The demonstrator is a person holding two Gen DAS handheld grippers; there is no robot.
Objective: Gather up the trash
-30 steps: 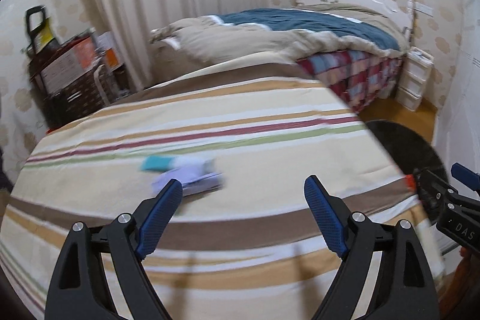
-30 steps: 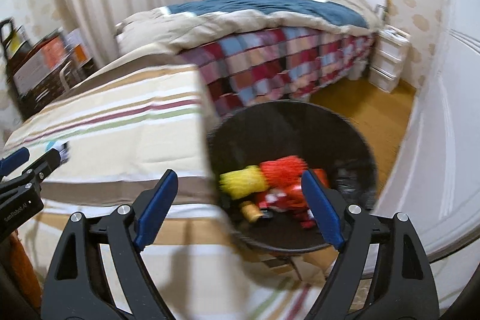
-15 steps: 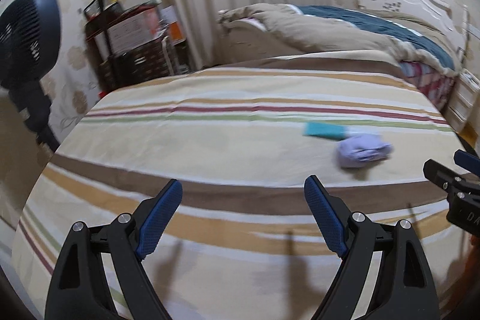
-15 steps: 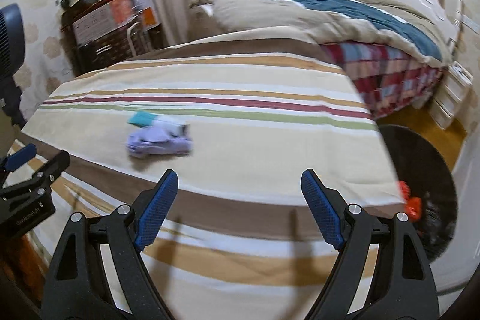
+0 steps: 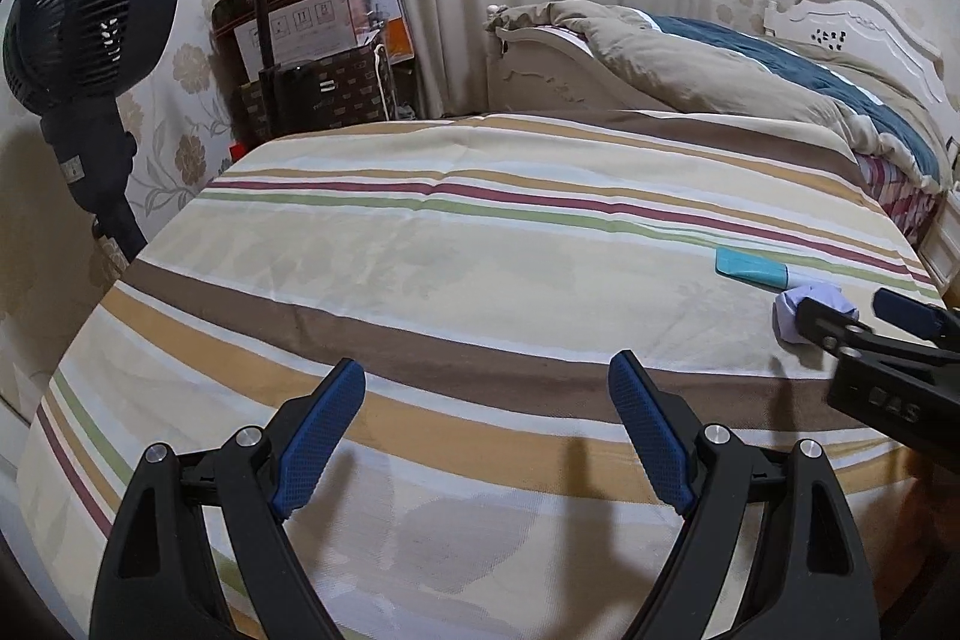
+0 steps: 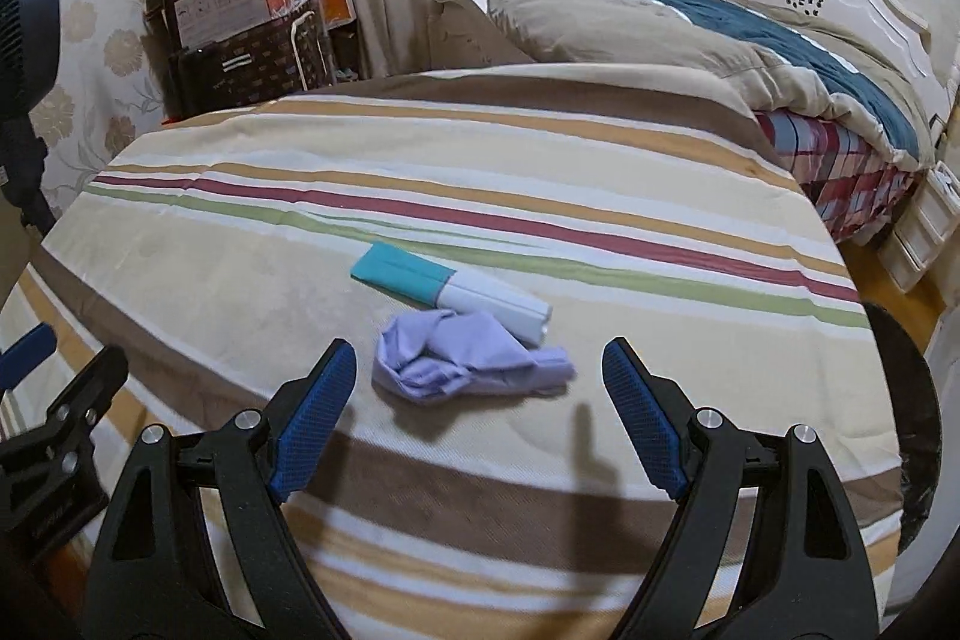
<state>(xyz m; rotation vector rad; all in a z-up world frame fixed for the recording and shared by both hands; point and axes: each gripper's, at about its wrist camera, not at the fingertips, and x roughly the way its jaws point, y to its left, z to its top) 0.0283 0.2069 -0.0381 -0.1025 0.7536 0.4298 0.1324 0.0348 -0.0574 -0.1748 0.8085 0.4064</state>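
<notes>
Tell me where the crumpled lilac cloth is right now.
In the right wrist view the crumpled lilac cloth lies on the striped bedcover, ahead between the open right gripper fingers, touching the teal-and-white box behind it.

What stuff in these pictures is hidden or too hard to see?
- Crumpled lilac cloth: in the left wrist view the right hand-held gripper covers part of it.
- Round black bin: in the right wrist view the picture's right edge cuts it off and the inside is hidden.
- Teal and white folded packet: any print is too small to read in both views.
- Dark blue fan: mostly cut off at the left edge in the right wrist view.
</notes>
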